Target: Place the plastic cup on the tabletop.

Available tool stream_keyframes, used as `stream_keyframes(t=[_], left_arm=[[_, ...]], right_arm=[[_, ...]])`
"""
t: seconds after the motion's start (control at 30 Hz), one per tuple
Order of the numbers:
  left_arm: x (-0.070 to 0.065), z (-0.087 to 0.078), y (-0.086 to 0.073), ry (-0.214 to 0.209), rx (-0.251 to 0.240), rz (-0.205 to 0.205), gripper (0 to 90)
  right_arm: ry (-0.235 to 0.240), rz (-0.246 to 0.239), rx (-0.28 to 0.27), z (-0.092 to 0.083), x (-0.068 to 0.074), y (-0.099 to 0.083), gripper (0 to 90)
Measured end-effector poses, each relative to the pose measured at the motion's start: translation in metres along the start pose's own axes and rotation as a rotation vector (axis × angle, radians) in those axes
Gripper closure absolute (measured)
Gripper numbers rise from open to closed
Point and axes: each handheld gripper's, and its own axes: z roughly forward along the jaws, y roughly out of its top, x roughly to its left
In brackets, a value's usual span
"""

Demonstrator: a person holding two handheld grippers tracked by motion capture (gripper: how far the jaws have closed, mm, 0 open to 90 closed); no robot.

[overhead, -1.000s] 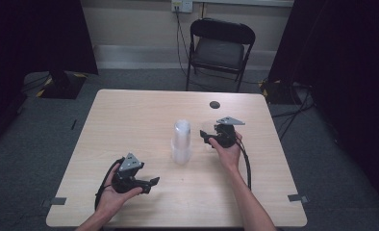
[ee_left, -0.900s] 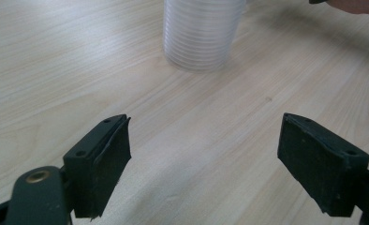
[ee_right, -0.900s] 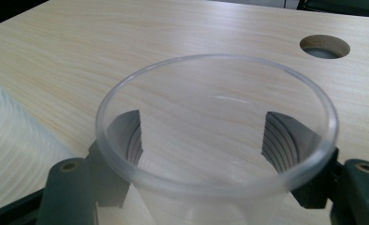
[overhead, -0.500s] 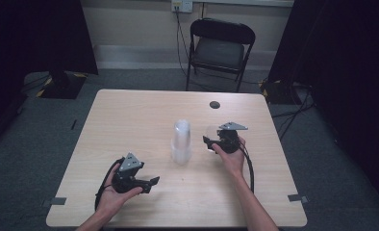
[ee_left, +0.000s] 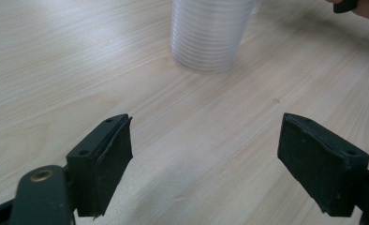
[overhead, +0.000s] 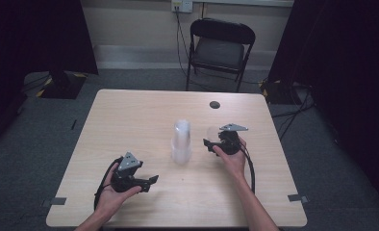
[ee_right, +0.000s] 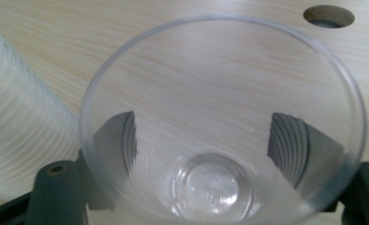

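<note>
The high view looks forward and down from above the near edge of the table (overhead: 144,110), far enough to take in its whole top. Each gripper view sits low and close over the tabletop. All three share the stack of clear cups (overhead: 181,142), upper centre in the left gripper view (ee_left: 210,33), left edge in the right gripper view (ee_right: 18,136).

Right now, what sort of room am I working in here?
Most likely a lab or recording studio corner, not a home. A plain wooden table stands on grey carpet between dark curtains, its feet marked with tape. A black folding chair stands behind it, below a wall socket with cables hanging from it.
</note>
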Motion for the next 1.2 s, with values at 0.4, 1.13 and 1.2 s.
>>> stream_keyframes(t=[0.4,1.13,1.2], left_arm=[[0.005,-0.003,0.000,0.010,-0.014,-0.020,16.5],[0.013,-0.005,-0.001,0.046,0.026,-0.047,17.4],[0.013,-0.005,-0.001,0.046,0.026,-0.046,17.4]], right_arm=[[0.008,0.031,0.013,-0.012,-0.005,-0.009,17.1],[0.012,0.046,0.020,-0.070,-0.012,-0.019,19.4],[0.016,0.051,0.022,-0.076,-0.012,-0.020,18.9]])
